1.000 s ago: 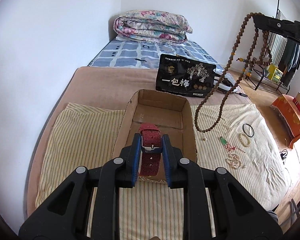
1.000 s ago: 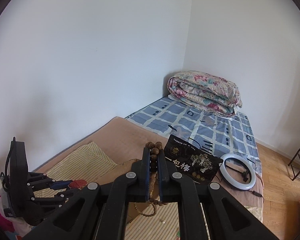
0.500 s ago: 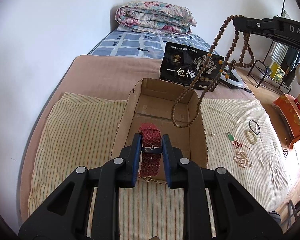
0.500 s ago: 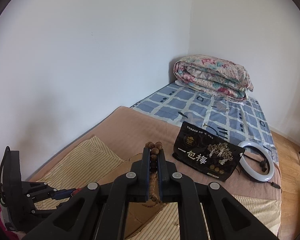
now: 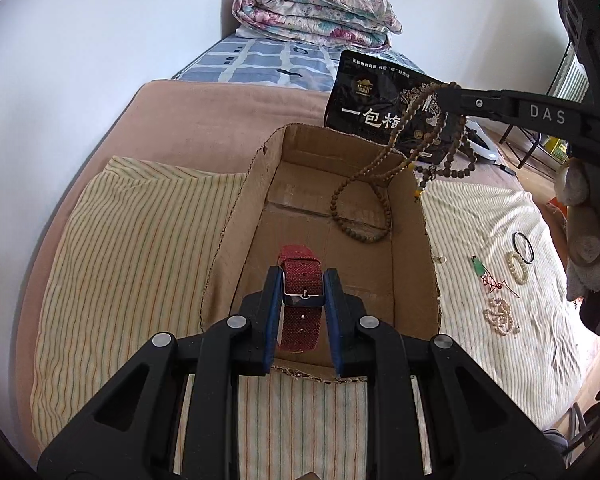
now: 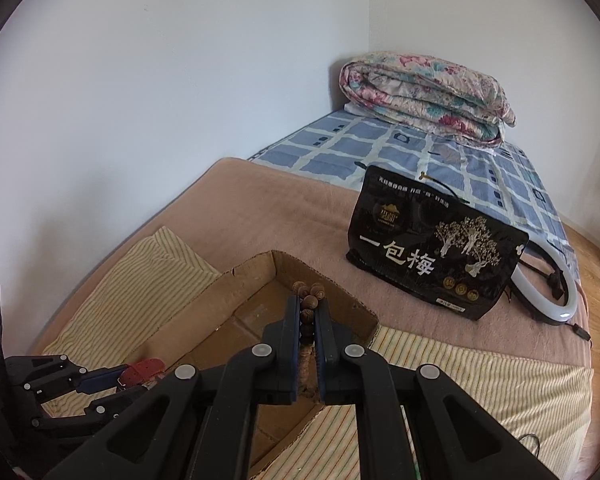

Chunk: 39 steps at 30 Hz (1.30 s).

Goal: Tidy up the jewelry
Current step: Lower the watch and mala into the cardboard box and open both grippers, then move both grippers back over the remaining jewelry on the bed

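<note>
Black snack bag [image 5: 384,108] behind cardboard box [image 5: 240,216]

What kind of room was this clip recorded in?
Most likely a bedroom in a home. A folded floral quilt lies at the far end of a bed with a blue checked sheet, set into the corner of plain white walls. The cardboard box for the jewelry sits on the bed itself.

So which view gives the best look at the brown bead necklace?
The left wrist view: the brown bead necklace hangs from the right claw, its lower loop reaching into the cardboard box. The right wrist view shows only a few beads pinched in the claw.
</note>
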Each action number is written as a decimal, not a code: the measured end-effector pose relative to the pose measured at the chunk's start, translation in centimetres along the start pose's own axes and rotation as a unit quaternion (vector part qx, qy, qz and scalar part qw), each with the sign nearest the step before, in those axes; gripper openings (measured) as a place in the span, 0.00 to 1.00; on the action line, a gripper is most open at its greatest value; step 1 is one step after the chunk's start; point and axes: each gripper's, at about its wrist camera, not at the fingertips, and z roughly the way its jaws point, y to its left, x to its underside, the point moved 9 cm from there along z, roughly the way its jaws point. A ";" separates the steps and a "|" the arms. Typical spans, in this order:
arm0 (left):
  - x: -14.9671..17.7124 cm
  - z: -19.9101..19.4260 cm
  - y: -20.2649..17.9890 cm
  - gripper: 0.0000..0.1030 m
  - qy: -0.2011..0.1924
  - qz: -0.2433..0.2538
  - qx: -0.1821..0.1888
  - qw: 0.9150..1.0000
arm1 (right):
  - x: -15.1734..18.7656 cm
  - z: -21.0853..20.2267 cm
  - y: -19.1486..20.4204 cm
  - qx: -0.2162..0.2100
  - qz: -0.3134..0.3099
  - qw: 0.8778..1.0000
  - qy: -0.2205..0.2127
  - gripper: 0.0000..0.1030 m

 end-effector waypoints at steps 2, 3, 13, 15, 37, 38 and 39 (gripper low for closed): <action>0.1 0.5 -0.1 0.19 0.003 0.001 0.000 1.000 | 0.7 0.9 -0.1 -0.004 0.005 1.000 0.009 0.04; 0.1 0.8 -0.1 0.19 0.004 0.001 0.001 1.000 | 1.0 1.3 -0.1 -0.006 0.008 1.000 0.013 0.04; 0.1 2.0 -0.5 0.20 0.009 0.008 -0.005 1.000 | 2.5 2.5 -0.7 -0.006 0.021 0.999 0.023 0.38; 0.0 1.9 -0.5 0.40 0.007 0.008 -0.010 1.000 | 2.5 2.4 -1.0 0.000 0.025 0.999 0.021 0.50; -0.5 -1.9 -3.9 0.43 -0.025 0.029 -0.009 0.999 | 4.5 -4.9 -5.3 0.053 0.027 0.998 -0.003 0.75; -0.5 -2.0 -4.2 0.43 -0.026 0.029 -0.006 0.999 | 4.9 -5.3 -5.8 0.056 0.029 0.998 -0.002 0.75; -0.5 -2.1 -4.7 0.43 -0.026 0.031 -0.003 0.999 | 5.4 -5.7 -6.4 0.060 0.030 0.998 0.000 0.77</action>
